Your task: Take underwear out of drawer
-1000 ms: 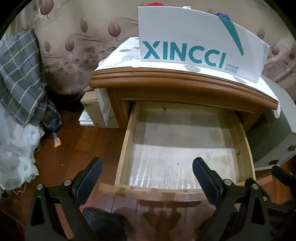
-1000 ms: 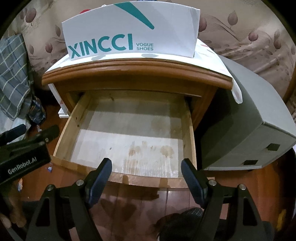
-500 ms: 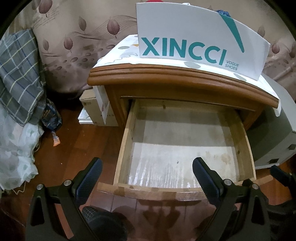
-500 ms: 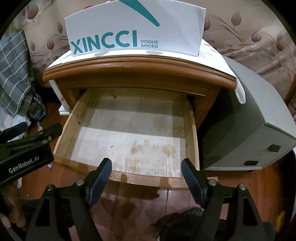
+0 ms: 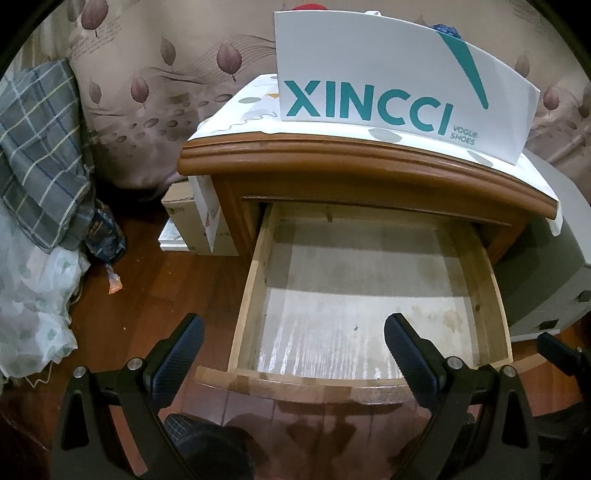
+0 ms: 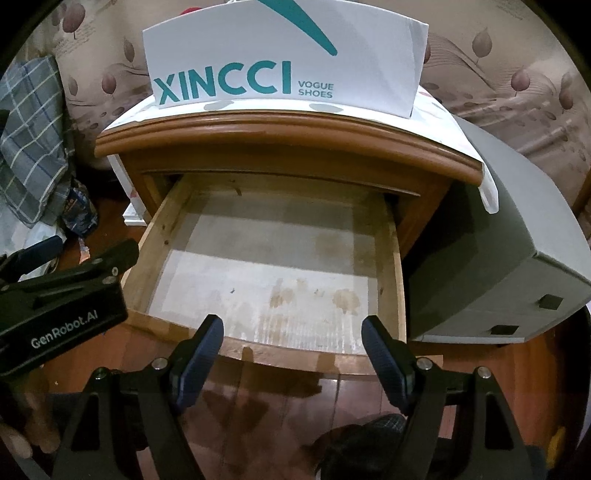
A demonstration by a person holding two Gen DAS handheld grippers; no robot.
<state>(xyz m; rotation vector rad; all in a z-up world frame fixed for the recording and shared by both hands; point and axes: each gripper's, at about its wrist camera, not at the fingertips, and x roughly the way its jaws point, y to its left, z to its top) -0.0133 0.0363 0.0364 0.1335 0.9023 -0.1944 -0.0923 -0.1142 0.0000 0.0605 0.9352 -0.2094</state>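
The drawer [image 5: 369, 302] of the wooden nightstand [image 5: 362, 162] is pulled out toward the person, so its whole floor shows from above, and that floor is bare stained wood. No underwear lies in it. A white shoe box [image 5: 399, 88] stands on the nightstand top, and bits of red and blue cloth [image 5: 445, 30] peek over its rim; that may be where the underwear is, but the box wall hides the inside, so I cannot tell.

The left gripper [image 5: 293, 354] hangs over the drawer's front edge with its fingers spread wide, nothing between them. The right gripper [image 6: 291, 350] does the same just beside it, also spread wide and empty. Both tilt down toward the drawer, likely for a clear look inside.

A grey cabinet [image 6: 498, 258] sits right of the nightstand; a plaid cloth [image 5: 40, 147] is piled on the left.
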